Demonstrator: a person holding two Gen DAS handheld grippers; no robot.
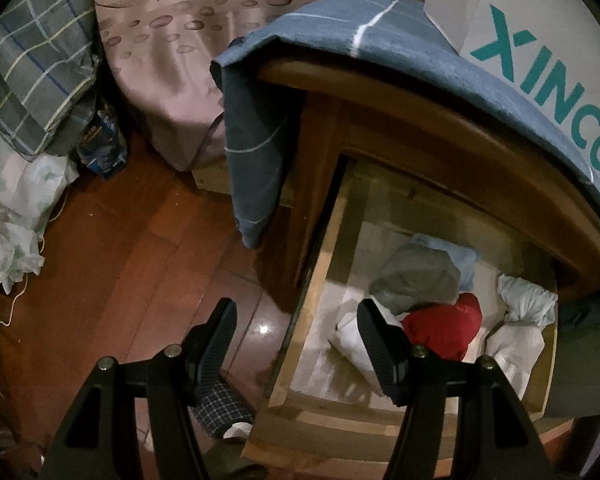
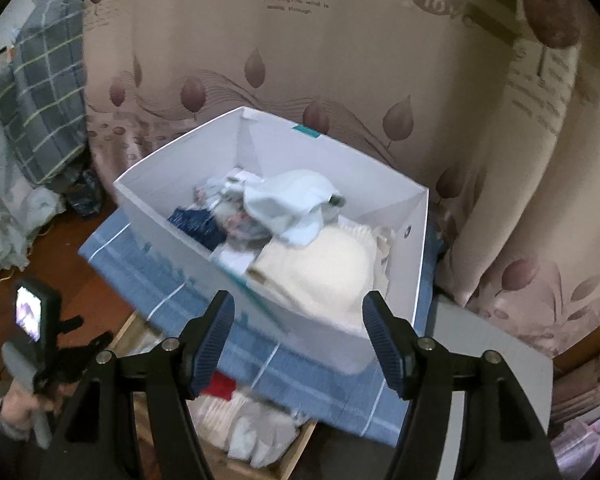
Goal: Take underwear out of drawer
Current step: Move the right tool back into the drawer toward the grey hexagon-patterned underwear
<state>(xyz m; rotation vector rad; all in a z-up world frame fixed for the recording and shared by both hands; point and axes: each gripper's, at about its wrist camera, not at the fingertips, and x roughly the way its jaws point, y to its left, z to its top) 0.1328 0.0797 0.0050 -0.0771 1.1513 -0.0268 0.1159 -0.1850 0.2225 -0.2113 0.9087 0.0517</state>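
Drawer point(image 1: 300, 344): while standing pulled out under the nightstand, exposing its contents from above, so garments can be lifted straight up.
Underwear in drawer: lying bunched on the drawer floor, a red piece point(image 1: 444, 328) touching a grey piece point(image 1: 416, 276), white pieces point(image 1: 516, 332) just beside; still awaiting removal.
White box point(image 2: 180, 216): sitting on the blue cloth point(image 2: 260, 360) covering the nightstand top, directly above the drawer, apparently serving as the drop spot; already holding a pale blue garment point(image 2: 292, 208) and a cream one point(image 2: 320, 268).
Left hand-held gripper point(image 1: 296, 344): hovering over the drawer's near-left corner, jaws standing apart, nothing between them; probably waiting clear of the other hand's path.
Right hand-held gripper point(image 2: 298, 344): pointing at the box's near wall, jaws standing apart, gripping nothing; view blurring, suggesting motion.
Next, by judgement: heading back down for another piece.
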